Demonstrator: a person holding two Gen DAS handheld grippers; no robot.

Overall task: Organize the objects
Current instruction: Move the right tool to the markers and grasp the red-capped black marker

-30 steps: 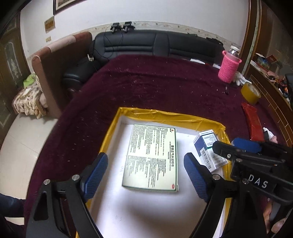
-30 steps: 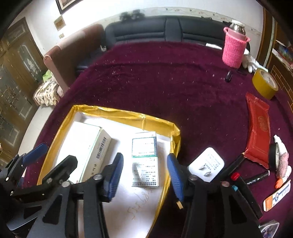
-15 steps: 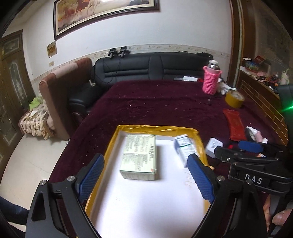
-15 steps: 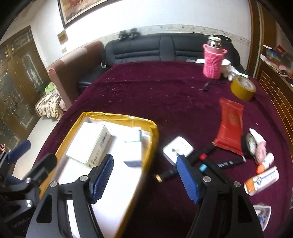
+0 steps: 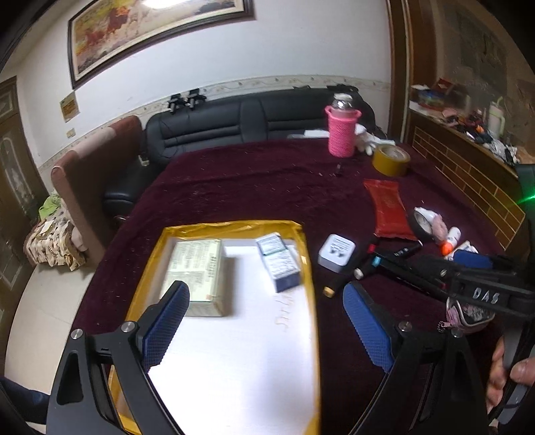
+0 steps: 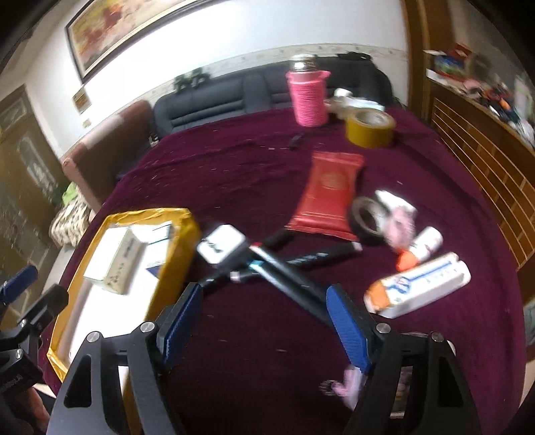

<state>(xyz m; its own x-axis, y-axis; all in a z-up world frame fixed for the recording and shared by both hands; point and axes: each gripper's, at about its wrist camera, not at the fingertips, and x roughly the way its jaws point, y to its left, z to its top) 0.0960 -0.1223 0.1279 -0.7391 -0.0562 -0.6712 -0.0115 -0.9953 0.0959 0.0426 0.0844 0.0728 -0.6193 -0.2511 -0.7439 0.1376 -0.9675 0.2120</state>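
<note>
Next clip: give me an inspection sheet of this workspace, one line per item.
Surface: table under a dark red cloth.
Job's things: yellow-rimmed tray holds a large box and a small box, apart.
Clutter: white charger, pens, red packet, tube, yellow tape roll, pink-sleeved bottle, all outside the tray.
Grippers: left claw open above the tray, empty; right claw opening over the pens, nothing between its pads.
Cables: a cable on the black sofa.
Surroundings: framed painting, brown armchair.
</note>
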